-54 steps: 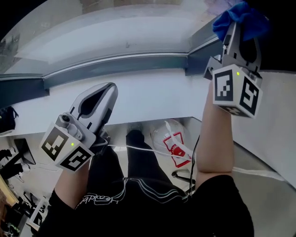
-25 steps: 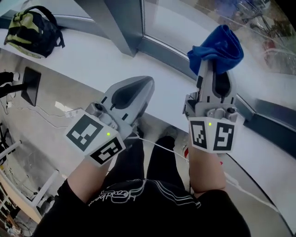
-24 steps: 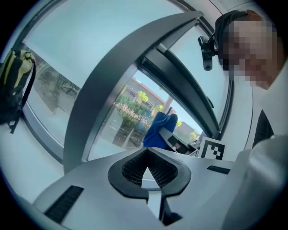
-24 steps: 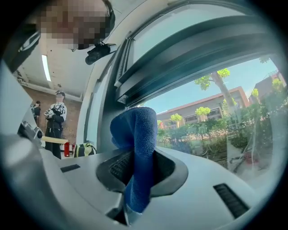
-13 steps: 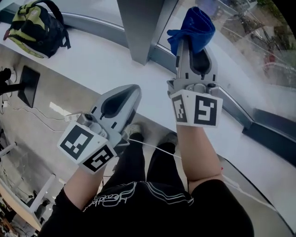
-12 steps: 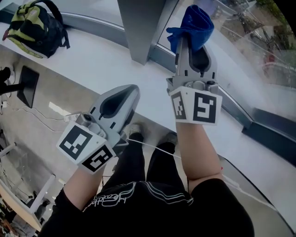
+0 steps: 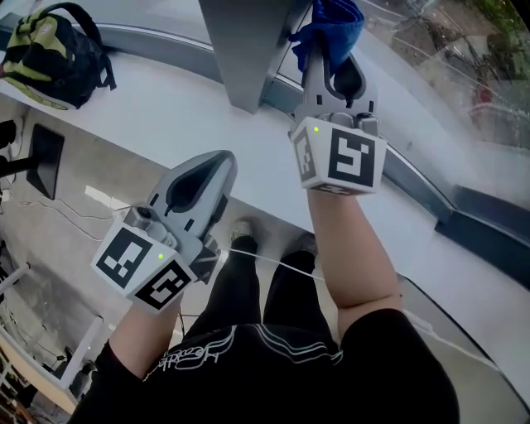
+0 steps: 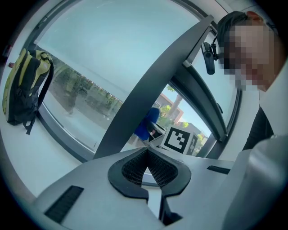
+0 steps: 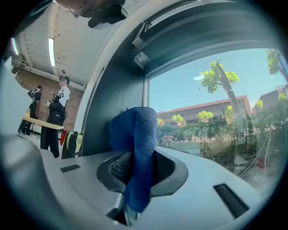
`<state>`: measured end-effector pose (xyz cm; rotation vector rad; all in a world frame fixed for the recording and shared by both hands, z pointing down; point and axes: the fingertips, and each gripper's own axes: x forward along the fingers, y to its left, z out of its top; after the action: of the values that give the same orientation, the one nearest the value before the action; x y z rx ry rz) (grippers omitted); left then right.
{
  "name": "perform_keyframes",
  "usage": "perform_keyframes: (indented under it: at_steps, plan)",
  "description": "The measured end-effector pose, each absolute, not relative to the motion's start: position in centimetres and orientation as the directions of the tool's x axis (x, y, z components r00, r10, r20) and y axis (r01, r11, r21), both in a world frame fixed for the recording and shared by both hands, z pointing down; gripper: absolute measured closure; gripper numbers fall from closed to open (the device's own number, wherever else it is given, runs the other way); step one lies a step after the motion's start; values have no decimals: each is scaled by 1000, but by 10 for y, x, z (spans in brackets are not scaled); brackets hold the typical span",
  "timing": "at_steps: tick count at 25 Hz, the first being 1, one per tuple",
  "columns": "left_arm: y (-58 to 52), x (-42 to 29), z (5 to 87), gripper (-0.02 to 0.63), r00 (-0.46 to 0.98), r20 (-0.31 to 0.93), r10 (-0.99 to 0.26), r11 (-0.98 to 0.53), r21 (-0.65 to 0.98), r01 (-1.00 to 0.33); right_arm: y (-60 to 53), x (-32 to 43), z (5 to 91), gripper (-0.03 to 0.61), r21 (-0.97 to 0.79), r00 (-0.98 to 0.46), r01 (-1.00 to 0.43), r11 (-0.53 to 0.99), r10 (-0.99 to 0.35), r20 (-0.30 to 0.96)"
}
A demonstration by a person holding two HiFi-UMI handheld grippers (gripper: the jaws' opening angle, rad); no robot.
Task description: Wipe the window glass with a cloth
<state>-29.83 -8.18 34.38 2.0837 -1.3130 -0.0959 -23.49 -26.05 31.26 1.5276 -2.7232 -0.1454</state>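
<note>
A bunched blue cloth [image 7: 335, 21] sticks out of my right gripper [image 7: 325, 51], which is shut on it and raised at the top of the head view. The cloth sits at the corner where the grey window post [image 7: 244, 50] meets the window glass [image 7: 439, 58]. In the right gripper view the cloth [image 9: 135, 130] hangs between the jaws of the right gripper [image 9: 137, 161], with the glass [image 9: 216, 112] just beyond. My left gripper [image 7: 222, 162] is lower, over the white sill [image 7: 157, 108], shut and empty. The left gripper [image 8: 146, 152] looks up at the cloth [image 8: 145, 126].
A green and black backpack [image 7: 51, 56] lies on the sill at the far left. Dark window frame rails [image 7: 464, 207] run along the glass base. A white cable [image 7: 273, 265] crosses my legs. Several people [image 9: 49, 119] stand far back in the room.
My right gripper has risen and shifted left with the cloth, now up against the post and glass corner. The left gripper has dropped slightly toward the lower left.
</note>
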Motion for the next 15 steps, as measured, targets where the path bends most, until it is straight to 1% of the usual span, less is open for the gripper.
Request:
perform_keyframes:
  at_steps: [8,15]
  plan:
    - [-86,-288,349,607,522,285,-804,-295,572,-765,-268,-217,314,514,88,-475,-877,472,-879,-26]
    - [-90,-250,355,607,555,289,-780,-325,572,-754,-267,-165,315,514,82,-427,-903,422,-903,-42]
